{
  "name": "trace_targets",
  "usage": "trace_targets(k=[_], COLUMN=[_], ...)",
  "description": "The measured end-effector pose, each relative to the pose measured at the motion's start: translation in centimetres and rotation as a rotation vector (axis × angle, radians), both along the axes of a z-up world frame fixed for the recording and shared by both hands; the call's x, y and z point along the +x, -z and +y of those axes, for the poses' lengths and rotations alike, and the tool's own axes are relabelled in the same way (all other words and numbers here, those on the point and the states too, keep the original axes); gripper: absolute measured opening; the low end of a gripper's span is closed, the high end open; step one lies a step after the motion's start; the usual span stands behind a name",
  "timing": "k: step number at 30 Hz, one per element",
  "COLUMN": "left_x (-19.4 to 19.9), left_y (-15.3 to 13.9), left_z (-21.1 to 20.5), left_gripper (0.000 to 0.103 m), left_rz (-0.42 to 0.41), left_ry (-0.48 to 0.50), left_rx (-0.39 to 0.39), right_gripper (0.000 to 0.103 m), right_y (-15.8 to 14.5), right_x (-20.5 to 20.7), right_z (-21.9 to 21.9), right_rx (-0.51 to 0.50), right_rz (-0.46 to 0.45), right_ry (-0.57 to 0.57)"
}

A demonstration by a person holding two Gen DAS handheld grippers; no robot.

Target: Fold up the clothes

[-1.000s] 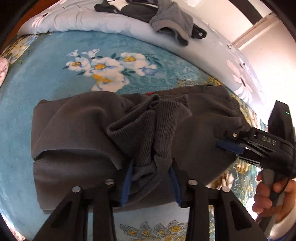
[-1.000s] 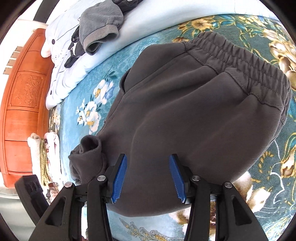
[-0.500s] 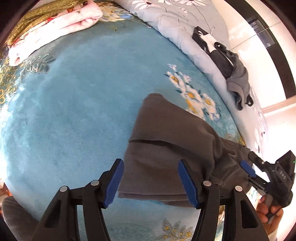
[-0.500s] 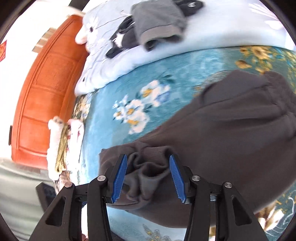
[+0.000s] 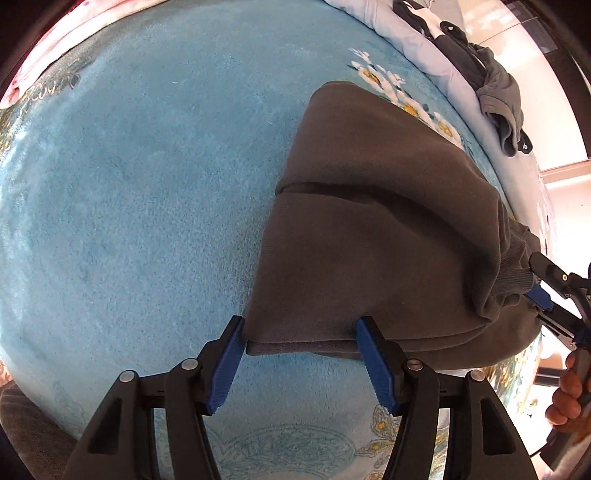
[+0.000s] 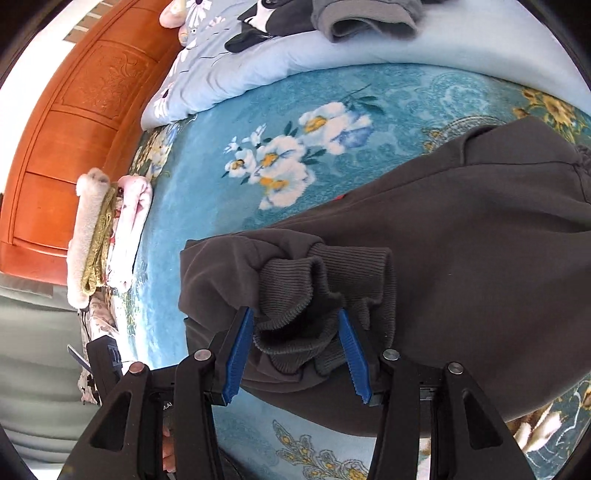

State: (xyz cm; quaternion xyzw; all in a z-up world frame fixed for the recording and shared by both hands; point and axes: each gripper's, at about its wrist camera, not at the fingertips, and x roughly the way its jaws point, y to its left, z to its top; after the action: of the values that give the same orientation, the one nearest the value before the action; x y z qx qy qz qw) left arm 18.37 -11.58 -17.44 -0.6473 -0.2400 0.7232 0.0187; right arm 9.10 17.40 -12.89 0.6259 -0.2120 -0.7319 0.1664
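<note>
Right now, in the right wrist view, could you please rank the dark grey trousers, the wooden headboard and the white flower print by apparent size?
1. dark grey trousers, though nearest the camera
2. wooden headboard
3. white flower print

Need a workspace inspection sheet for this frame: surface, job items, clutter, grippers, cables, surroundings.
Surface: teal floral blanket on a bed, flat.
Job's things: dark grey sweatpants folded over, ribbed cuffs bunched on top at one end.
Clutter: pile of grey and black clothes on the pale blue duvet; folded pink and cream textiles at the blanket's edge.
Grippers: left gripper open, straddling the fold's near edge; right gripper has the cuffs between its pads, contact unclear.
Cables: nothing seen.
Surroundings: carved orange wooden headboard; the person's hand on the right gripper's handle.
</note>
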Motion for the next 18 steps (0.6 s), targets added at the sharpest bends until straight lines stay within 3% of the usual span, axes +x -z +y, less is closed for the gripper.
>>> trace_targets(k=[8,12,13,14,16,18], left_x=[1.0,1.6,1.6,1.6,1.8,1.8], left_y=[-2.0,-2.8,-2.5,-2.3,-1.9,-1.8], left_z=[-1.3,-2.9,-3.0,-3.1,-3.0,-2.7], left_gripper=[0.065,0.065,0.065,0.065,0.064,0.064], left_rz=[0.059,0.094,0.08,0.068,0.049,0.037], left_ry=[-0.042,-0.109,-0.115,-0.117,-0.112,-0.085], left_rx=[0.007,0.031,0.04,0.048,0.053,0.039], right_gripper=[0.049,0.048,0.035,0.012,0.008,0.008], right_y=[1.5,1.0,0.9,0.9,0.2,-1.8], right_x=[-2.6,-2.1,-2.1,-2.2,-2.3,-2.5], right_z=[-0.2,-2.3,-2.8,-3.2,-3.5,-3.0], right_rx=[-0.035,-0.043,-0.03,-0.018,-0.015,-0.054], right_rz=[-0.023,0.011,0.016,0.016,0.032,0.104], right_ry=[0.054,0.001,-0.016,-0.031,-0.048,-0.045])
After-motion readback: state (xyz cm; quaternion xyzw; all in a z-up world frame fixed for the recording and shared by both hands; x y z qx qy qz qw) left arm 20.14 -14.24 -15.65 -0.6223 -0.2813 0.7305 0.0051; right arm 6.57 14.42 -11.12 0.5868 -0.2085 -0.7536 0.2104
